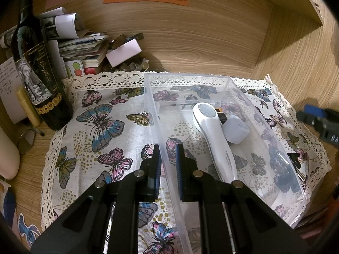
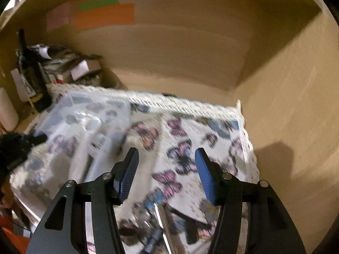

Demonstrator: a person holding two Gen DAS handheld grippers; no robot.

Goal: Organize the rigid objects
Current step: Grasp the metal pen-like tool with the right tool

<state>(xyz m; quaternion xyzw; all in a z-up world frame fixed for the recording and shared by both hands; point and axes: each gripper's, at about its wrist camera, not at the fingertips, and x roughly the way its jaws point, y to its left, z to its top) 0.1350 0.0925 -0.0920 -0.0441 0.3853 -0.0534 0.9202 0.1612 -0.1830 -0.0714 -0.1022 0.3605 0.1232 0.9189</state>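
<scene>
A clear plastic bin stands on a butterfly cloth. In it lie a white handheld device, a pale blue block and a small black-and-orange item. My left gripper straddles the bin's left wall, one finger on each side; I cannot tell whether the pads press it. My right gripper is open and empty above the cloth, right of the blurred bin. Small metal and dark items lie on the cloth just below its fingers.
A dark wine bottle stands at the left edge of the cloth. Piled papers, cards and small clutter fill the back left corner. Wooden walls close the back and right. The right gripper shows at the right edge.
</scene>
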